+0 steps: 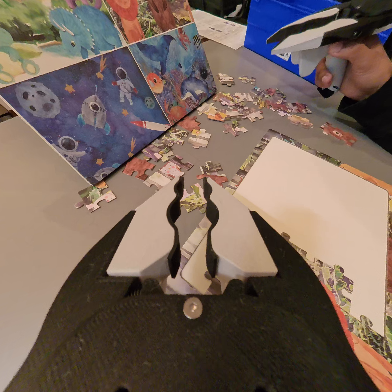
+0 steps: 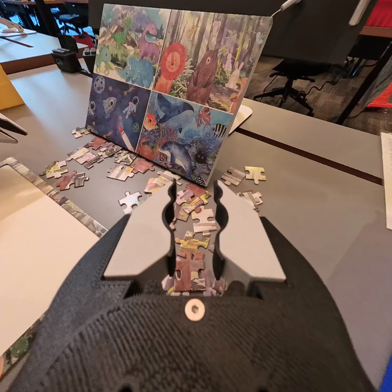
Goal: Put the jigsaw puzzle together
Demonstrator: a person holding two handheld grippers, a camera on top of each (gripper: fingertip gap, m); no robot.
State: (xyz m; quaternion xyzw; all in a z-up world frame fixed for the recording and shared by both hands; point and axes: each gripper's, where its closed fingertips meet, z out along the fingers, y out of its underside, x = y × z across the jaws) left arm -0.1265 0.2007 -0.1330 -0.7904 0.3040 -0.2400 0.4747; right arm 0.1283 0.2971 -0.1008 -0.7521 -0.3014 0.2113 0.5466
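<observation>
Left tongs (image 1: 192, 184) nearest the lens: fingers parted by a narrow gap, gripping nothing, poised over the near-left corner of the puzzle tray (image 1: 314, 222). Tray lies flat on the grey worktop (image 1: 53, 244); its cream middle is bare, only parts of the border are filled with joined pieces.

Right tongs (image 2: 194, 186): fingers apart, nothing between them, hovering above loose jigsaw pieces (image 2: 192, 244). A brown piece (image 2: 188, 273) lies on the worktop directly below the finger roots. In the left wrist view these tongs show upper right, held in a person's hand (image 1: 360, 70), well above the worktop.

Loose pieces are scattered face-up between tray and picture box (image 2: 169, 89), some overlapping, a few touching the box's lower edge. Box stands tilted back, showing four painted scenes.

Beyond: blue bin (image 1: 275, 27) and printed paper sheet (image 1: 220, 27) on the worktop; office chair (image 2: 297, 80) on carpet behind.
</observation>
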